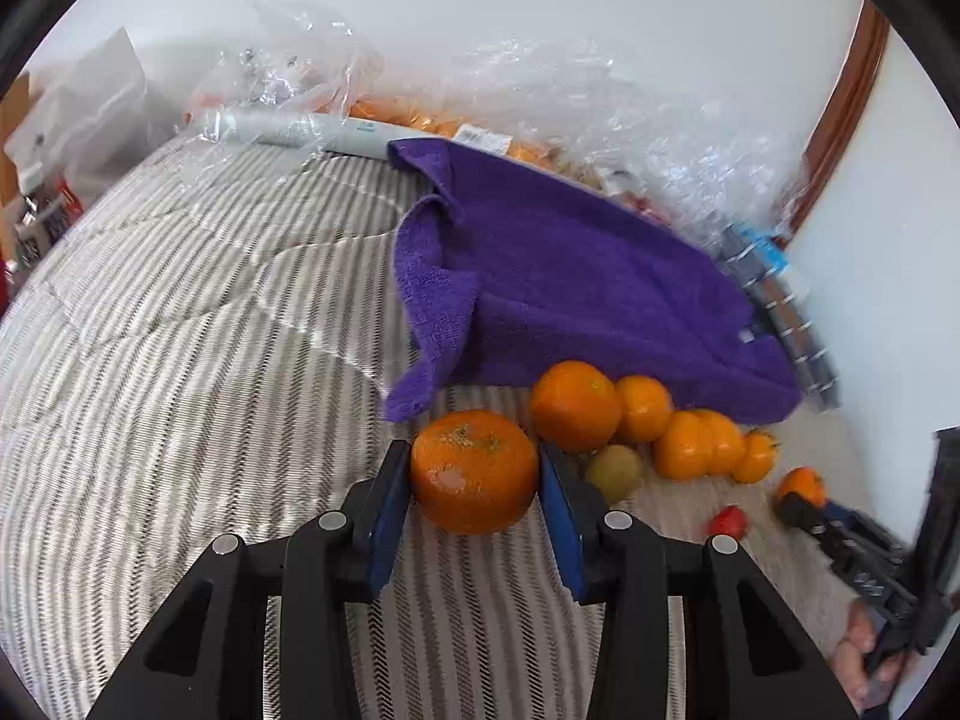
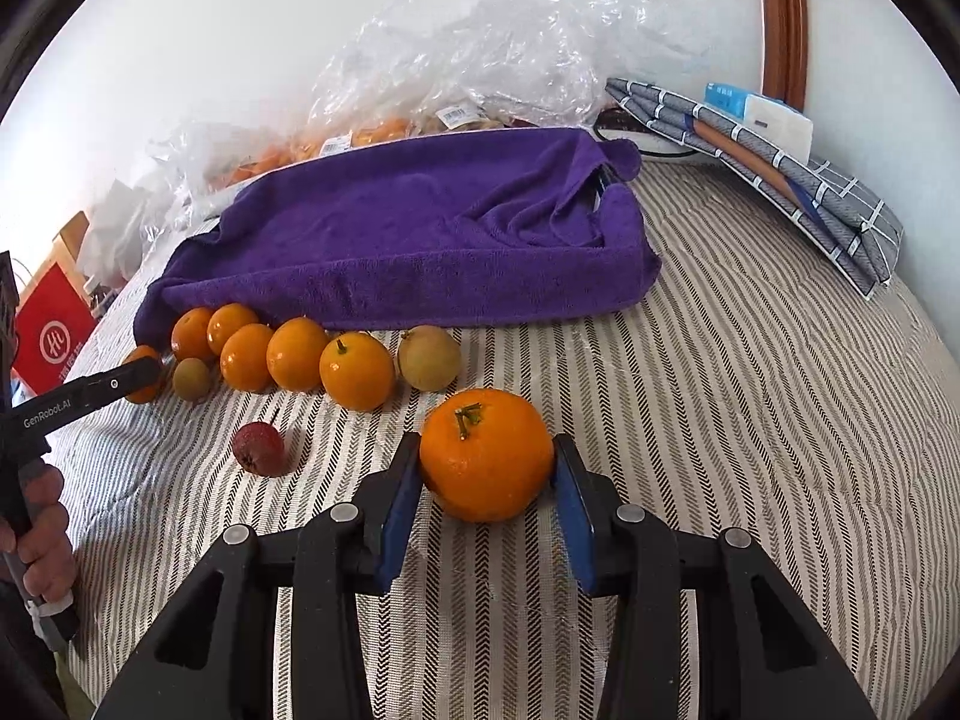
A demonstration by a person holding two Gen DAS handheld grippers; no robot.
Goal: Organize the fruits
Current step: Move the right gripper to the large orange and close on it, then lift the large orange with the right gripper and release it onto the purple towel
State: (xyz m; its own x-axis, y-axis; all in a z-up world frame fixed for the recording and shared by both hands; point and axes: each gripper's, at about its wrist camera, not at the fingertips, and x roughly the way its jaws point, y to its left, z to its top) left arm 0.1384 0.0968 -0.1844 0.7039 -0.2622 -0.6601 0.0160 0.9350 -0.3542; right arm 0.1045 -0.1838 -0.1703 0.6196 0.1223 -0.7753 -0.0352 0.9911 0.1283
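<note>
Left hand-held gripper (image 1: 474, 474) pinching orange (image 1: 474, 471), right hand-held gripper (image 2: 486, 468) pinching another orange (image 2: 486, 455).

Soft, even daylight is filling both views; the white wall (image 1: 540, 0) is glaring slightly; shadows are lying faint; fisheye distortion is bending the edges, black corners are vignetting; the left view's right edge is blurring.
</note>
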